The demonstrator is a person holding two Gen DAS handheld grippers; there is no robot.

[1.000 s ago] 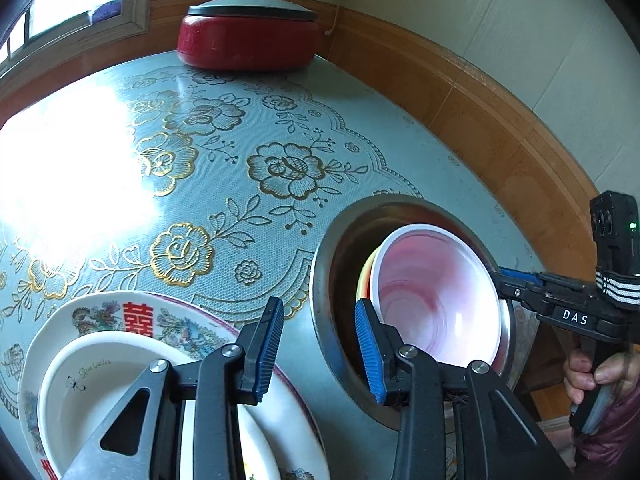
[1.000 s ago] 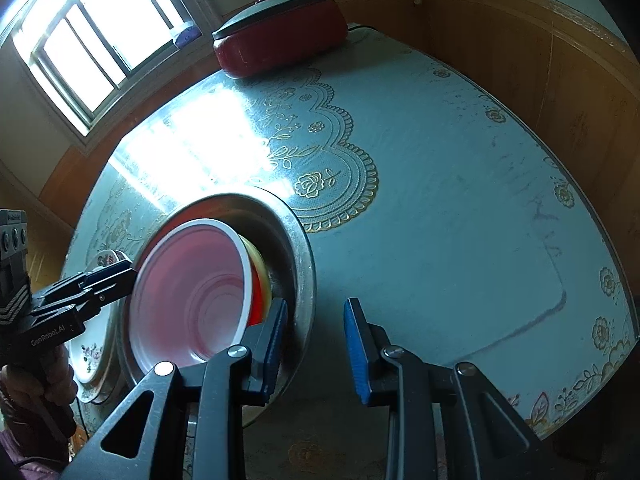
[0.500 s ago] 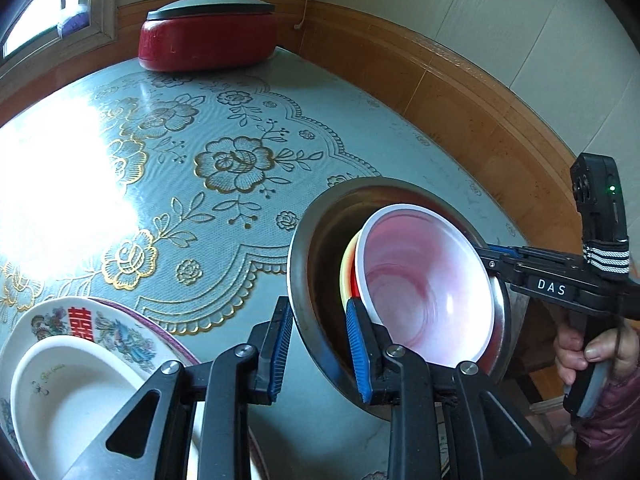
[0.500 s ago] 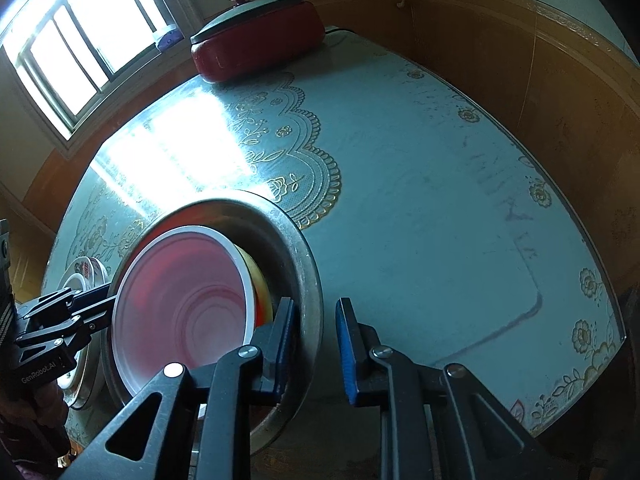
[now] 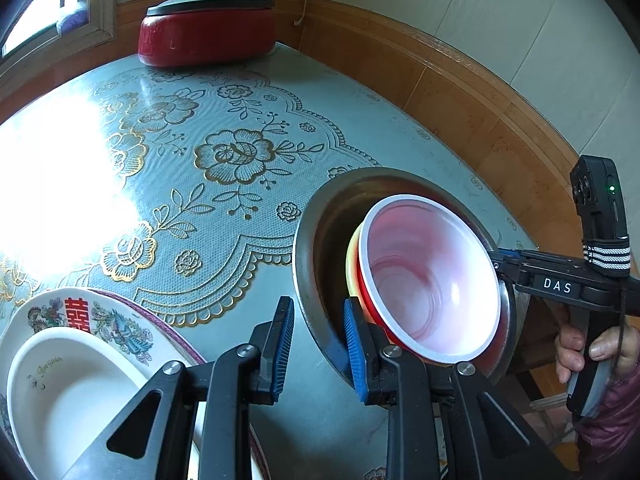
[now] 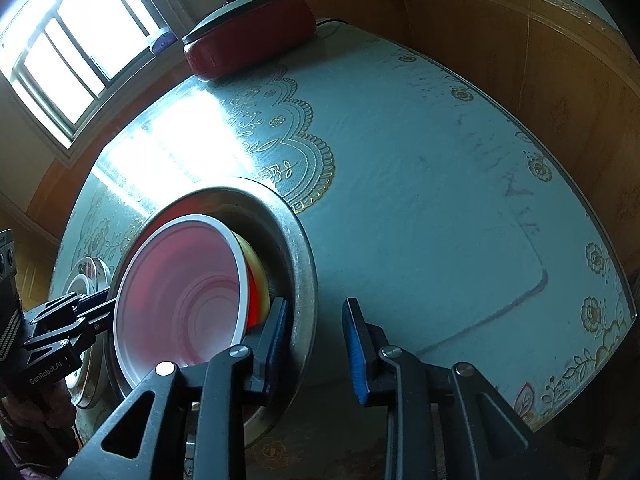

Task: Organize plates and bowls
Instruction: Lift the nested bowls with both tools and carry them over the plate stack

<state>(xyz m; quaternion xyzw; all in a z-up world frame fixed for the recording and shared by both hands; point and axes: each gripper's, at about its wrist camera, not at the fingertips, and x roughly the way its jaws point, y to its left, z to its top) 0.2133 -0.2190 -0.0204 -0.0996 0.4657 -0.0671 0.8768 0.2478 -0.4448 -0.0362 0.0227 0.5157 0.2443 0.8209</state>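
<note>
A large steel bowl [image 5: 316, 248] [image 6: 300, 264] sits on the table with a yellow bowl [image 5: 353, 256] and a red bowl with a white inside [image 5: 432, 280] [image 6: 180, 300] nested in it. My left gripper [image 5: 318, 338] straddles the steel bowl's near-left rim, jaws narrowly open with the rim between them. My right gripper [image 6: 314, 338] straddles the opposite rim, also open; its body shows in the left wrist view [image 5: 560, 280]. A white bowl [image 5: 68, 396] rests on a decorated plate [image 5: 116, 316] at the lower left.
A red lidded cooker [image 5: 208, 28] [image 6: 252, 36] stands at the table's far end by the window [image 6: 72, 40]. A wood-panelled wall [image 5: 460, 92] runs close along the table's right side. The table edge [image 6: 624, 304] is near on the right.
Both grippers have narrowed around the steel bowl's rim, and the bowl stack appears lifted and tilted slightly. The left gripper moved right, away from the plate stack.
</note>
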